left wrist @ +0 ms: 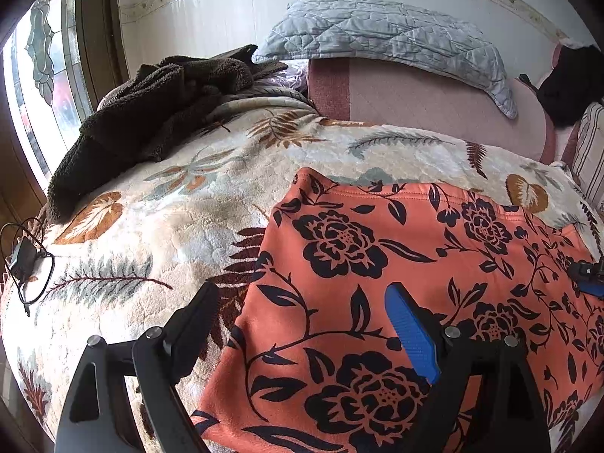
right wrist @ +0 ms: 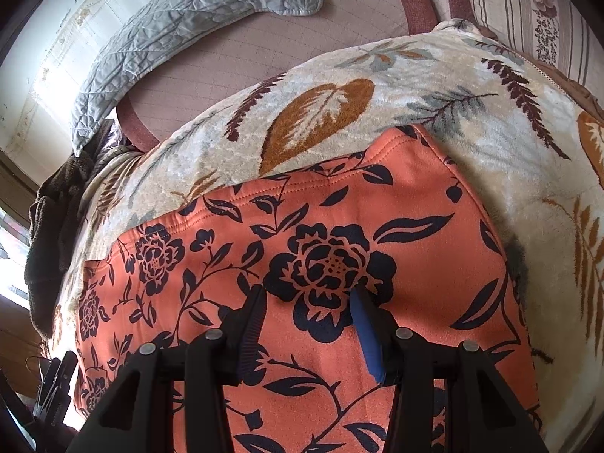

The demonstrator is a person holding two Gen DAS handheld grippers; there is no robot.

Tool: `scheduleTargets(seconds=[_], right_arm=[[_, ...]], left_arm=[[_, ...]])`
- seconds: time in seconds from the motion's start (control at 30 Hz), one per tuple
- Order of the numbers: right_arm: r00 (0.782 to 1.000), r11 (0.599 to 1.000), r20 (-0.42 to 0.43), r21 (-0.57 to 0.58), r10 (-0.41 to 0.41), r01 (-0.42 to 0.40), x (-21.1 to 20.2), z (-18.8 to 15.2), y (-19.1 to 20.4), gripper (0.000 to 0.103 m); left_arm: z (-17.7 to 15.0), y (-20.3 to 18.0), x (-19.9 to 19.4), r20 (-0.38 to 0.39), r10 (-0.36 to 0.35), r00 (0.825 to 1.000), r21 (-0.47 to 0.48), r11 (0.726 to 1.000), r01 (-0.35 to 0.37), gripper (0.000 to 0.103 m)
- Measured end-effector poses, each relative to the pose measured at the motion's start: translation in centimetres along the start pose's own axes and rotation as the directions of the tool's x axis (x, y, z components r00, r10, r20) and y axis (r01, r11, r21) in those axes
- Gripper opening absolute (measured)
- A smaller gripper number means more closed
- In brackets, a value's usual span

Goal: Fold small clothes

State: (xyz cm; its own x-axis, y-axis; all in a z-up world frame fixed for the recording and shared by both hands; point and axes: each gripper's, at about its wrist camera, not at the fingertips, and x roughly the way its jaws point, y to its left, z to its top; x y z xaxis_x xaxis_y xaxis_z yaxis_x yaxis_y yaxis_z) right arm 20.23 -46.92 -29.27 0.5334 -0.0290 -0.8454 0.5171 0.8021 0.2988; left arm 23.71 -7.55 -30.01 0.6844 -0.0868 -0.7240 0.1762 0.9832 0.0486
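Left wrist view: looks down along the left tongs (left wrist: 302, 302) onto a bed.
Left tongs: spread wide and empty; one black finger sits over the leaf-patterned blanket (left wrist: 158, 204), the blue-padded finger over the garment.
Garment: an orange cloth with black flowers (left wrist: 377, 264) lies flat on the blanket, filling the lower right of the view, its stitched hem toward the far side.
Other things: a dark brown fleece (left wrist: 151, 113) is heaped on the bed's far left; a grey quilted pillow (left wrist: 377, 37) leans on the wall; a black cable (left wrist: 26, 260) lies at the left edge.
Right tongs seen from here: only a blue and black tip (left wrist: 589, 279) shows at the right edge, over the garment.

Right wrist view: looks steeply down onto the same garment (right wrist: 415, 226).
Right tongs (right wrist: 307, 292): partly open, holding nothing, both fingertips down at the cloth beside a large black flower; I cannot tell whether they touch it.
Blanket (right wrist: 453, 132): shows beyond and right of the garment.
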Motion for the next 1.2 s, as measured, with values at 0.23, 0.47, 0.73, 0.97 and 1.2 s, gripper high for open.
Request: scheduleTargets(seconds=[0.23, 0.47, 0.73, 0.97, 1.2], right_arm=[[0.995, 0.994, 0.055, 0.066, 0.081, -0.084, -3.2, -0.8, -1.9, 0.050], [0.962, 0.948, 0.156, 0.193, 0.224, -0.252, -8.6, -3.3, -5.9, 0.057], [0.920, 0.826, 0.145, 0.408, 0.363, -0.390, -9.8, -9.5, -10.6, 0.058], [0.935, 0.808, 0.105, 0.476, 0.339, -0.347, -8.8, -11.8, -11.6, 0.058], [0.941, 0.801, 0.110, 0.498, 0.321, -0.332, -8.9, -12.7, -11.5, 0.057]], left_arm=[[-0.9, -1.2, 2.8, -0.118, 0.024, 0.993, 0.062, 0.998, -0.017, 0.089], [0.0, 0.2, 2.0, -0.073, 0.029, 0.997, -0.003, 1.000, -0.029, 0.089], [0.4, 1.4, 1.1, -0.032, 0.082, 0.996, -0.014, 0.997, -0.082, 0.089], [-0.2, 1.3, 1.5, -0.068, 0.086, 0.994, 0.014, 0.996, -0.085, 0.089], [0.1, 2.2, 1.1, -0.050, 0.079, 0.996, -0.019, 0.997, -0.080, 0.089]])
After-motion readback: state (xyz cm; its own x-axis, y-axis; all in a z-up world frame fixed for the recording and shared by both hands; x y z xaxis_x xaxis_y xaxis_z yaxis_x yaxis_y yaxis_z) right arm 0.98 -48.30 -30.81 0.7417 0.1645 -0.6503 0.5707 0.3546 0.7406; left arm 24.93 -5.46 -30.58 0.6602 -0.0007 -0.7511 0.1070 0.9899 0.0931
